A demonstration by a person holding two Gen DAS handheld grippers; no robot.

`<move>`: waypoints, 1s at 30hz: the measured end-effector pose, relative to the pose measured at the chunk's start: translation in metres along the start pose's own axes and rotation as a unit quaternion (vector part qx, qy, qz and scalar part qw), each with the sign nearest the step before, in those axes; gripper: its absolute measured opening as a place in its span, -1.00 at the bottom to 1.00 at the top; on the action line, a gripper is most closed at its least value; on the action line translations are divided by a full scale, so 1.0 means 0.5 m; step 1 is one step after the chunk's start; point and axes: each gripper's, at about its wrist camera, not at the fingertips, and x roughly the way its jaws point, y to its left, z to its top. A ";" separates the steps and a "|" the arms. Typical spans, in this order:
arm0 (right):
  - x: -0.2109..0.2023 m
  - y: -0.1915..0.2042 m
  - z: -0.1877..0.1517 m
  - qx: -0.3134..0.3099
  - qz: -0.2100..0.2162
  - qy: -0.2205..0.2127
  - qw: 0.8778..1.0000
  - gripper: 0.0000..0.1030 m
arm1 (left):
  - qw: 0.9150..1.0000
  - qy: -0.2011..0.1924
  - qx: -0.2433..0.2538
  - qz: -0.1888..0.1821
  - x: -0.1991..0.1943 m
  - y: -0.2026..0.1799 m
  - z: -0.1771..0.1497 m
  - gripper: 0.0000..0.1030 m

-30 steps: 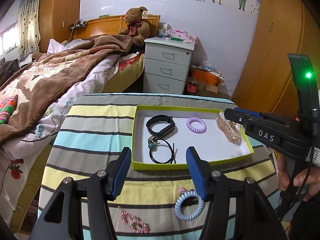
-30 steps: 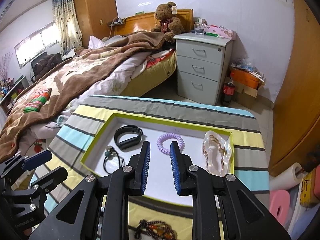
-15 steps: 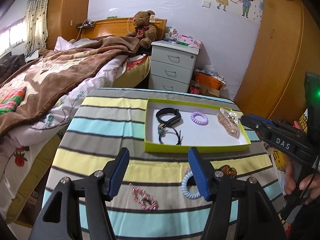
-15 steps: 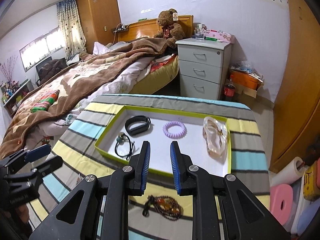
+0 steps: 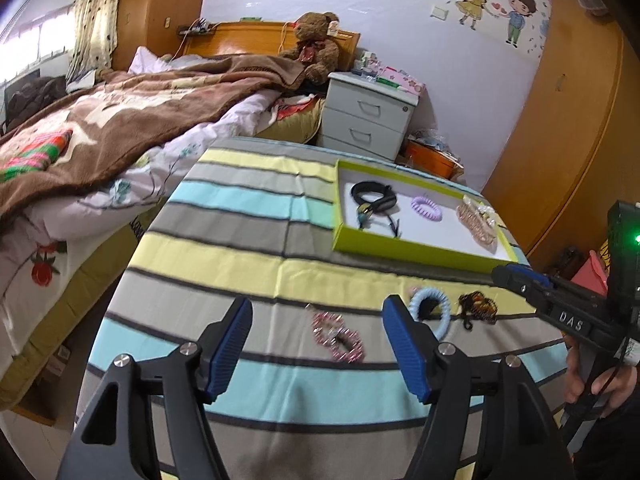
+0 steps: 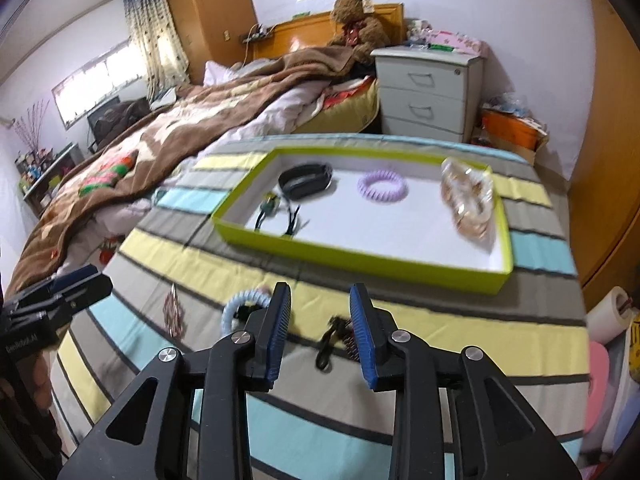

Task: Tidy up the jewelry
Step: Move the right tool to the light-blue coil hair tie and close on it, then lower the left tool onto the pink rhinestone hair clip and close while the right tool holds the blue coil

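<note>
Lying in green tray (image 6: 362, 261): black band (image 6: 306, 180), purple coil (image 6: 382, 191), perhaps a clip (image 6: 467, 204).

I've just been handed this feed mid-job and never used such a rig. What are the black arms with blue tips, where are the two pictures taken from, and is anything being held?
They are handheld two-finger grippers, one in each of a person's hands, each with a camera looking along its fingers. One picture looks past the left gripper, the other past the right gripper. Both are open and hold nothing. On the striped tablecloth stands a green tray holding a black band, a black hair tie, a purple coil tie and a clear hair claw. Outside the tray lie a pink beaded piece, a blue coil tie and a dark beaded bracelet, which sits just beyond the right fingertips.
</note>
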 end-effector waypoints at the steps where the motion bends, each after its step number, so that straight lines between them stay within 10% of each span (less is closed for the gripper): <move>1: 0.007 0.003 -0.004 -0.002 0.001 0.004 1.000 -0.38 | 1.000 0.004 -0.003 0.003 0.003 0.007 -0.003 0.36; 30: 0.106 0.060 -0.028 -0.041 0.022 0.057 0.997 -0.36 | 0.999 0.036 -0.029 -0.005 0.033 0.072 -0.040 0.45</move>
